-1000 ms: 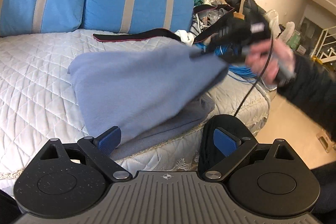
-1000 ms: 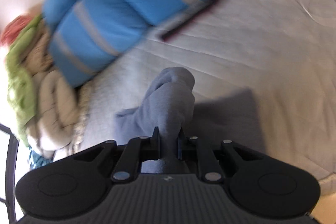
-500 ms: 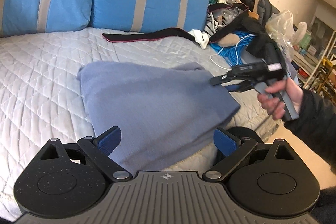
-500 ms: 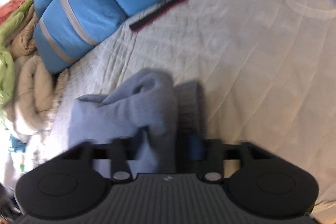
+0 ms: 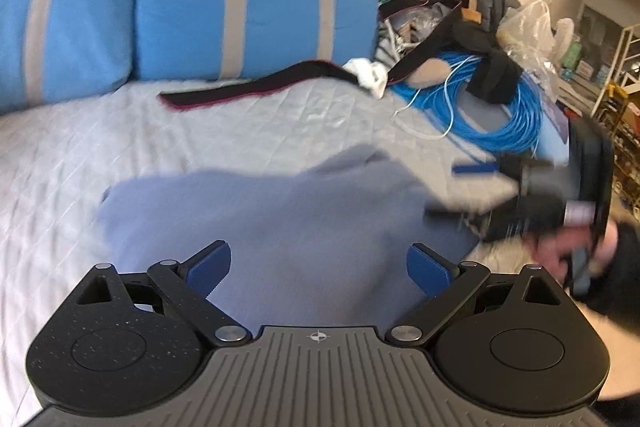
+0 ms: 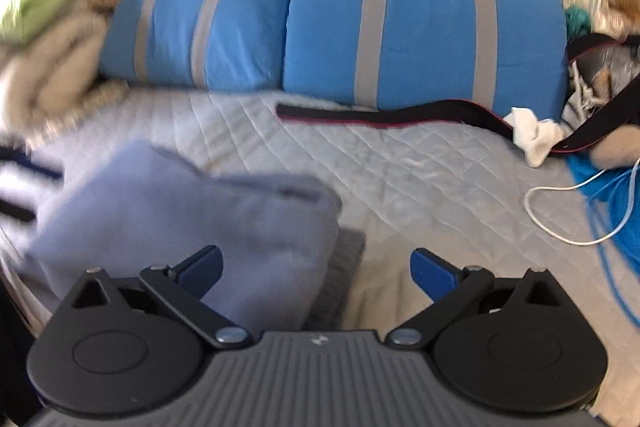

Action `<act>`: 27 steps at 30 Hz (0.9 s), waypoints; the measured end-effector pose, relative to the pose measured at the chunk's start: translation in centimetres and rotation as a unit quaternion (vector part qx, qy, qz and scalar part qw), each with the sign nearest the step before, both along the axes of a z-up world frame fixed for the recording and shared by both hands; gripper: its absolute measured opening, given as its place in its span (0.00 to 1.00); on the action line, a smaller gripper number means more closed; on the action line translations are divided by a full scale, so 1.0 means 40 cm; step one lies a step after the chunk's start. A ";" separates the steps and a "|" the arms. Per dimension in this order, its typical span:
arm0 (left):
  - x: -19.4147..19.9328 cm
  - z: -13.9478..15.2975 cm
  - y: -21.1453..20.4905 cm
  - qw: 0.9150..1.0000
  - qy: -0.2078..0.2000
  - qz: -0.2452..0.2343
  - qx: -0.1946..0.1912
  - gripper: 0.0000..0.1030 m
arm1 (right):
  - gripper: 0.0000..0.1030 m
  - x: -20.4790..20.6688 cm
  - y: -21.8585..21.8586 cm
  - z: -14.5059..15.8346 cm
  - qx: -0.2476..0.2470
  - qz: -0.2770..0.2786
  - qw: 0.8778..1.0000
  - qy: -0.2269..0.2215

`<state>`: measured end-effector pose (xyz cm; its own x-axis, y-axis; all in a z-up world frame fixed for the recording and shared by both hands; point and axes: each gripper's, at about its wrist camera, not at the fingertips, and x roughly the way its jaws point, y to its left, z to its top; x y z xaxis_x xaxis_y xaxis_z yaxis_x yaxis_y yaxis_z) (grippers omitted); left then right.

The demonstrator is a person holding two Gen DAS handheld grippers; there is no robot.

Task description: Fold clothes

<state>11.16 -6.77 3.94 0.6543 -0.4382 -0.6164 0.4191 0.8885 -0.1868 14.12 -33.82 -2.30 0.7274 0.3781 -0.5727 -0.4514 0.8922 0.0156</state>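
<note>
Folded grey-blue garment (image 5: pixel 288 219) lies on the quilted bed (image 5: pixel 80 155), near its front edge. Left tongs (image 5: pixel 318 269) are spread wide above it, grasping nothing. Right tongs (image 6: pixel 316 269) are also spread wide and released, over the garment's right edge. Behind it lie a black strap (image 6: pixel 384 117), two blue pillows (image 5: pixel 256 3), a white cloth (image 6: pixel 536 137) and a blue cable coil (image 5: pixel 496 123). Nothing lies on the garment.
</note>
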 end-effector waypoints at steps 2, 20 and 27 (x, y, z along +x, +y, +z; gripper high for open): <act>0.037 0.001 -0.032 1.000 -0.002 -0.006 0.002 0.94 | 1.00 -0.007 0.002 -0.030 -0.027 -0.009 1.000 0.006; 0.300 -0.114 -0.278 0.985 -0.015 -0.105 0.140 0.87 | 1.00 -0.037 -0.029 -0.074 -0.002 -0.062 0.997 0.042; 0.377 -0.141 -0.246 0.986 -0.015 -0.123 0.112 0.88 | 1.00 -0.031 -0.045 -0.098 0.023 -0.073 0.995 0.063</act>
<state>26.22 -16.63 -1.68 0.5645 -0.4420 -0.6971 0.6301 0.7763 0.0180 12.87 -35.63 -6.24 0.6996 0.3015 -0.6478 -0.3088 0.9452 0.1064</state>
